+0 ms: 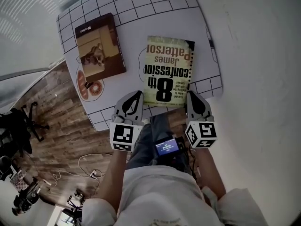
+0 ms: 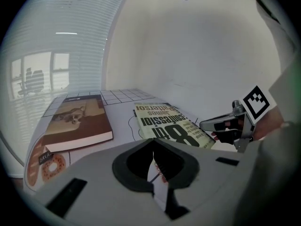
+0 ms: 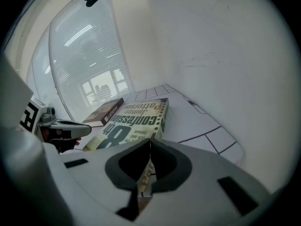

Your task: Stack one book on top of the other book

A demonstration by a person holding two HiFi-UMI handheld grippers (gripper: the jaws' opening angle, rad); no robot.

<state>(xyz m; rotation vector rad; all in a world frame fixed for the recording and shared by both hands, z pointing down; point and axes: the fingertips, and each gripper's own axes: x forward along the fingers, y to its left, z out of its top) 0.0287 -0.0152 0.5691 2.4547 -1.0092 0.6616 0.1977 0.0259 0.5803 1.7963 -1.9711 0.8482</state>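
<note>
Two books lie apart on the white gridded mat [image 1: 197, 13]. The brown book [image 1: 100, 46] [image 2: 77, 121] [image 3: 106, 112] is at the back left. The yellow-green "8th confession" book [image 1: 168, 69] [image 2: 171, 126] [image 3: 134, 121] lies in the middle, nearer me. My left gripper [image 1: 138, 94] [image 2: 152, 142] is shut and empty, just off that book's near left corner. Also shut and empty, my right gripper [image 1: 190, 94] [image 3: 149, 142] sits by the near right corner. Each gripper shows in the other's view: the right gripper [image 2: 203, 124], the left gripper [image 3: 87, 125]. Whether either touches the book I cannot tell.
A doughnut picture [image 1: 89, 88] is printed on the mat at its left front corner. The table's front edge runs just under both grippers. Below lie a wood floor [image 1: 56, 126] with cables, and an office chair [image 1: 19, 126] at the left. A white wall stands behind the table.
</note>
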